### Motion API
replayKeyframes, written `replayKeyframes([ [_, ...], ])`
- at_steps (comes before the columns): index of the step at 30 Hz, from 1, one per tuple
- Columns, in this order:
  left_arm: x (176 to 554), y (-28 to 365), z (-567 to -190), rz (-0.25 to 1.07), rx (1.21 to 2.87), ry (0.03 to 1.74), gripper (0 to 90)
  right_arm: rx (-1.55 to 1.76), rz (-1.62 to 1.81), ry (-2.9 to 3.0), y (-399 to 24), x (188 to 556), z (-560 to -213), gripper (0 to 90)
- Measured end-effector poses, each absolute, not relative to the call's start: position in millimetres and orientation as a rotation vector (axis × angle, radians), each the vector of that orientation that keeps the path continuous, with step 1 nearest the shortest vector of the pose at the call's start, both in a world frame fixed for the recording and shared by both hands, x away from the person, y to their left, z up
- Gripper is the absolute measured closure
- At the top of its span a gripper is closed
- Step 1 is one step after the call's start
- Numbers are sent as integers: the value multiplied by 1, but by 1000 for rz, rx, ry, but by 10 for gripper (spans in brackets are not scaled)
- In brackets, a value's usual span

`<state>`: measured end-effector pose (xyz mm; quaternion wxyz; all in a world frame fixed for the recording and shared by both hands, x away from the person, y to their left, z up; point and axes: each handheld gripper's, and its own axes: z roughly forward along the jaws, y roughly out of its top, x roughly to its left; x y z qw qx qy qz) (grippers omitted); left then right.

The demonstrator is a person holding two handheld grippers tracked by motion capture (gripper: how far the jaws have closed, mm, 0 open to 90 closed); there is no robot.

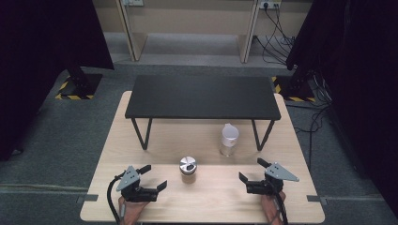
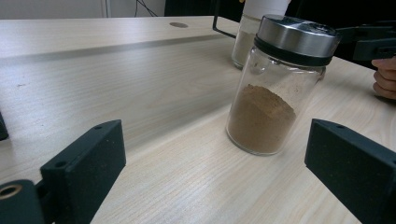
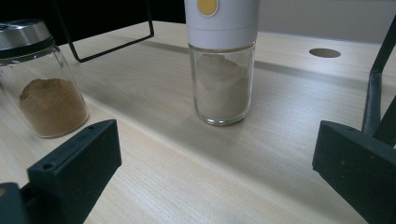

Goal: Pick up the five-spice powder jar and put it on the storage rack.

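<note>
A glass jar with a metal lid (image 1: 187,169) holds brown powder and stands upright on the table's front middle; it is large in the left gripper view (image 2: 279,88) and at the left edge of the right gripper view (image 3: 41,79). A glass jar with a white lid (image 1: 228,139) holds pale powder, right of and behind the first (image 3: 223,60). My left gripper (image 1: 155,177) rests open left of the metal-lidded jar, apart from it. My right gripper (image 1: 252,170) rests open at the front right, nothing between its jaws.
A black low shelf on thin metal legs (image 1: 202,96) spans the back half of the light wooden table (image 1: 206,201). One leg (image 3: 376,79) stands close on the right in the right gripper view. Cables (image 1: 277,42) lie on the floor behind.
</note>
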<state>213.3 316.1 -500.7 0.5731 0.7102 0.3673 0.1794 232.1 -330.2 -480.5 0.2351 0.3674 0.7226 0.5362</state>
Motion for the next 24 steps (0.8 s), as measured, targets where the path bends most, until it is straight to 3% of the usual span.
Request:
replayKeyframes([
  [24, 214, 316, -502, 416, 1665, 841, 48, 980, 1478, 1972, -331, 230, -482, 11],
])
